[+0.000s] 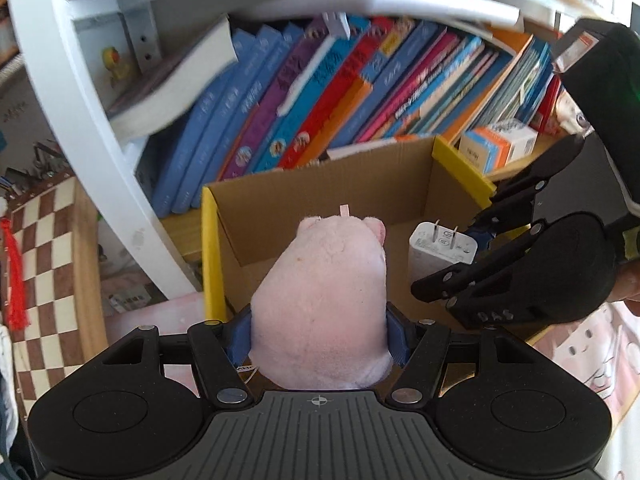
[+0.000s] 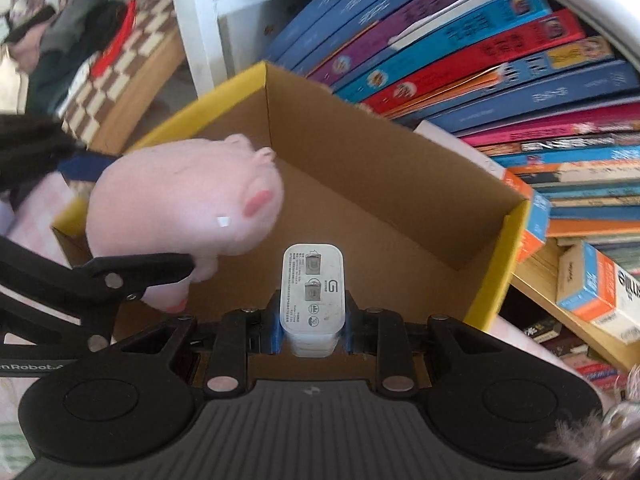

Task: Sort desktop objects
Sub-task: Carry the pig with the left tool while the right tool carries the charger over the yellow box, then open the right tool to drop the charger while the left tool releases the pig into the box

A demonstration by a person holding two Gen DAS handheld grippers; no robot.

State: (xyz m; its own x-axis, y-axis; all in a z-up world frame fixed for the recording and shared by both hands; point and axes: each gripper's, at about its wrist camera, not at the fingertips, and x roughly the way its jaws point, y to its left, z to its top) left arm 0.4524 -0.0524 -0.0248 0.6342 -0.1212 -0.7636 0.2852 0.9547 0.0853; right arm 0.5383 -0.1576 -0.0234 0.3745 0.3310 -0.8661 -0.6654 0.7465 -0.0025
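Note:
My left gripper is shut on a pink plush pig and holds it over the near edge of an open cardboard box with yellow rims. My right gripper is shut on a white wall charger, prongs pointing away, held above the same box. In the left wrist view the right gripper and charger hover just right of the pig. In the right wrist view the pig hangs at left over the box.
A shelf of leaning books stands right behind the box. A chessboard leans at the left. Small orange and blue boxes lie on the shelf at right. A pink patterned surface lies below.

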